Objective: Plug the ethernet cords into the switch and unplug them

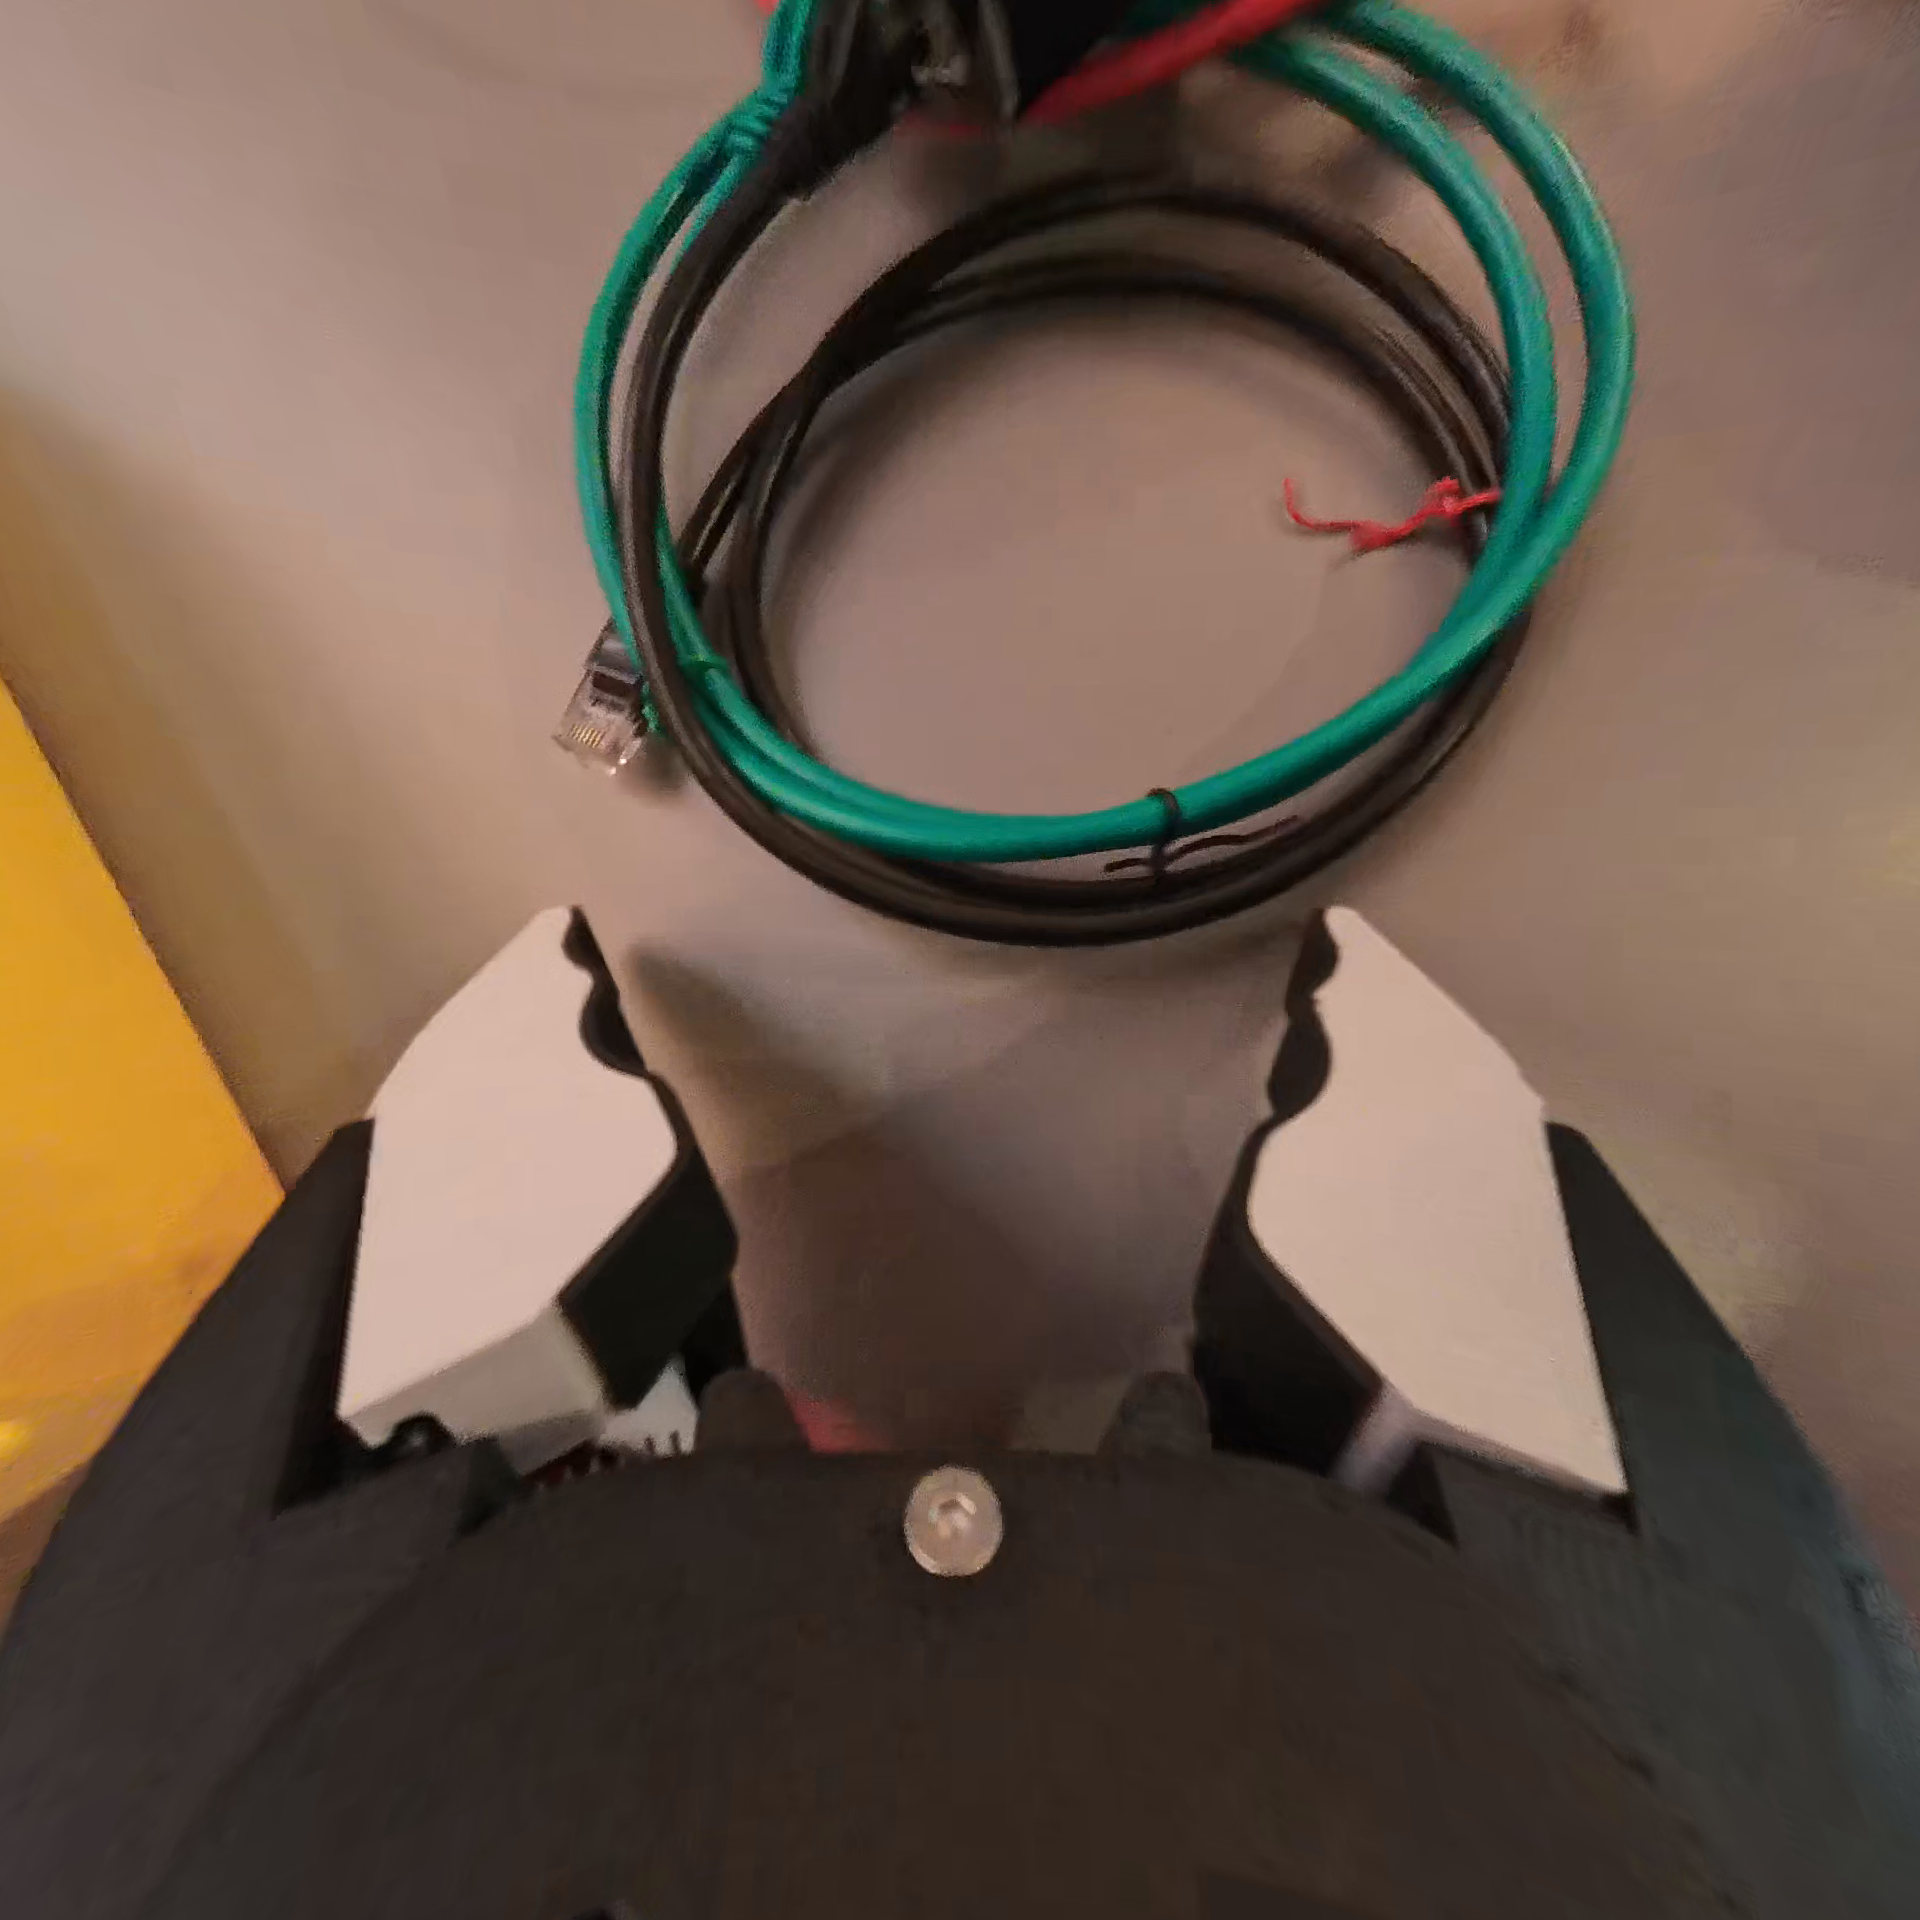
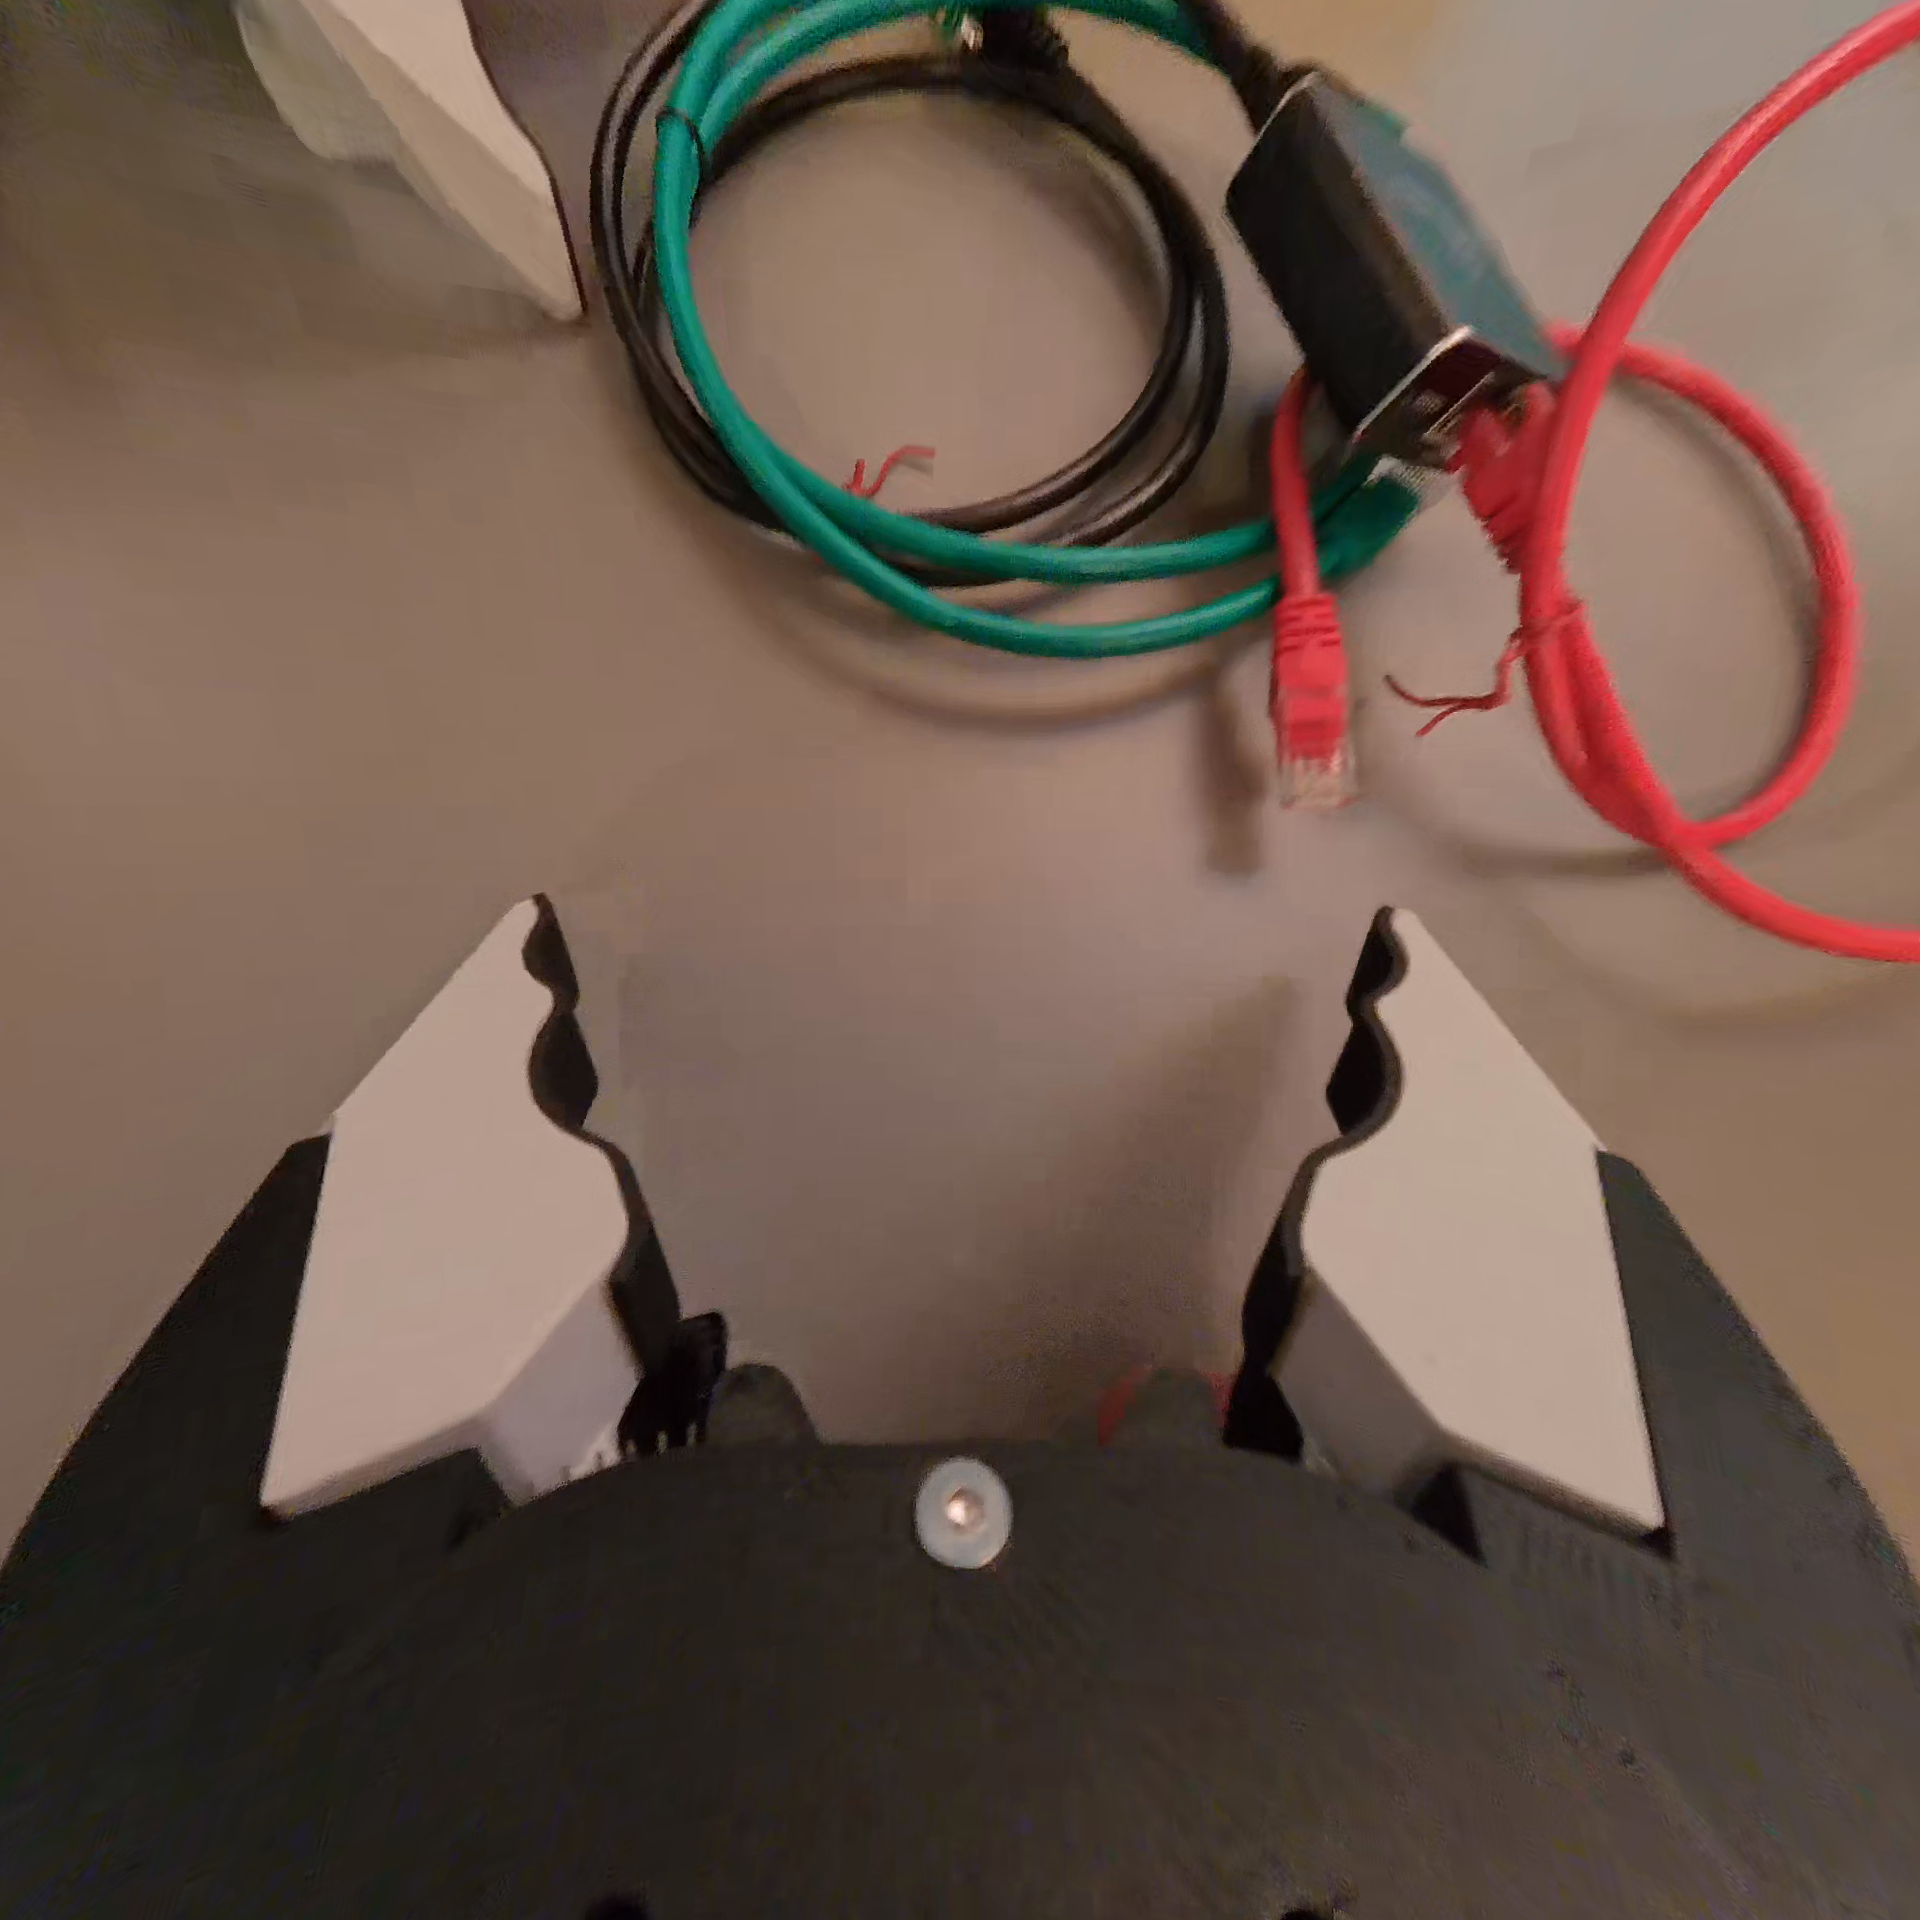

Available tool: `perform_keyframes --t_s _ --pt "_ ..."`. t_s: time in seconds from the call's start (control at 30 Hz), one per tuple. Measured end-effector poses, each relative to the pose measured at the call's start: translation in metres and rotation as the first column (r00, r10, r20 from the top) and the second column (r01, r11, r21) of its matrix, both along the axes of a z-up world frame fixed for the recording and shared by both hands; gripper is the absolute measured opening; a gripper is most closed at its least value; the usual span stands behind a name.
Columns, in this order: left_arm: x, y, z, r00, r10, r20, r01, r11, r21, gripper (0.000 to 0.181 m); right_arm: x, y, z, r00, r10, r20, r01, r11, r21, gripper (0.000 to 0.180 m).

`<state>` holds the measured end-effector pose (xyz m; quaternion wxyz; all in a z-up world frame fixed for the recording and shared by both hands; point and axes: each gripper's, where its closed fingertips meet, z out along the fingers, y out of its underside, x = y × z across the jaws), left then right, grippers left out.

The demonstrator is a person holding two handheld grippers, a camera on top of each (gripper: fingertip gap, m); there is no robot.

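Observation:
A small black switch (image 2: 1371,270) lies on the grey table at the upper right of the right wrist view. A red cord (image 2: 1704,582) coils beside it; one red end (image 2: 1496,468) sits at the switch's port face and the other red plug (image 2: 1311,707) lies free. A green cord (image 2: 935,561) (image 1: 1039,821) is coiled with a black cord (image 2: 1174,312) (image 1: 1039,914); one green end reaches the switch. A clear plug (image 1: 597,701) lies free left of the coil. My left gripper (image 1: 951,925) is open and empty just short of the coil. My right gripper (image 2: 961,914) is open and empty, left of and short of the free red plug.
A yellow surface (image 1: 83,1039) borders the table on the left of the left wrist view. A white finger of the left gripper (image 2: 436,156) shows at the top left of the right wrist view, beside the coil. Both views are blurred. The clear plug (image 1: 597,701) is about 4 cm from my left fingertips and 25 cm from my right.

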<state>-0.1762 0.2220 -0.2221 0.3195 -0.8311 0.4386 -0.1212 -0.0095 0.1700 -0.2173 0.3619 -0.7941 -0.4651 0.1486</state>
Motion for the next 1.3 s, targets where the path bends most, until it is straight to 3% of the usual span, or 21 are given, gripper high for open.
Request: perform_keyframes --t_s 0.13,0.3,0.4,0.5,0.73,0.93,1.1,1.17,1.3 --pt "0.000 0.002 -0.003 0.998 0.062 0.021 -0.061 0.996 -0.060 0.112 -0.006 -0.002 -0.003 1.000 0.030 0.008 -0.030 1.000 0.005 0.141" --pt "-0.004 0.006 -0.006 0.995 0.099 0.005 -0.098 0.993 -0.060 0.130 -0.008 -0.003 -0.004 0.999 0.035 -0.006 -0.035 0.999 -0.005 0.140" --pt "-0.009 0.009 -0.004 0.991 0.132 -0.009 -0.132 0.991 -0.034 0.132 -0.007 -0.004 -0.004 0.999 0.035 -0.015 -0.035 0.999 -0.007 0.139" --pt "-0.007 0.002 -0.005 0.993 0.116 0.000 -0.116 0.990 -0.081 0.120 -0.007 -0.005 -0.004 0.999 0.038 -0.019 -0.038 0.999 -0.010 0.137" --pt "-0.018 0.002 -0.010 0.995 0.101 -0.022 -0.103 0.989 -0.102 0.141 -0.008 -0.006 -0.003 0.999 0.044 -0.020 -0.044 0.999 -0.004 0.135" --pt "-0.011 0.009 0.021 0.996 0.065 0.063 -0.065 0.998 -0.001 0.129 -0.007 -0.004 0.000 0.999 0.048 -0.022 -0.047 0.998 0.029 0.124" --pt "-0.013 -0.004 -0.002 0.999 0.023 0.029 -0.019 0.993 -0.117 0.137 -0.008 -0.003 0.000 0.998 0.053 -0.020 -0.052 0.998 0.028 0.123" --pt "-0.017 0.003 -0.005 0.998 0.064 0.011 -0.063 0.995 -0.081 0.120 -0.008 -0.003 0.000 0.998 0.054 -0.021 -0.053 0.998 0.027 0.122" --pt "-0.017 0.005 -0.006 0.998 0.060 0.006 -0.060 0.995 -0.078 0.123 -0.008 -0.003 0.000 0.998 0.058 -0.022 -0.058 0.998 0.022 0.122"
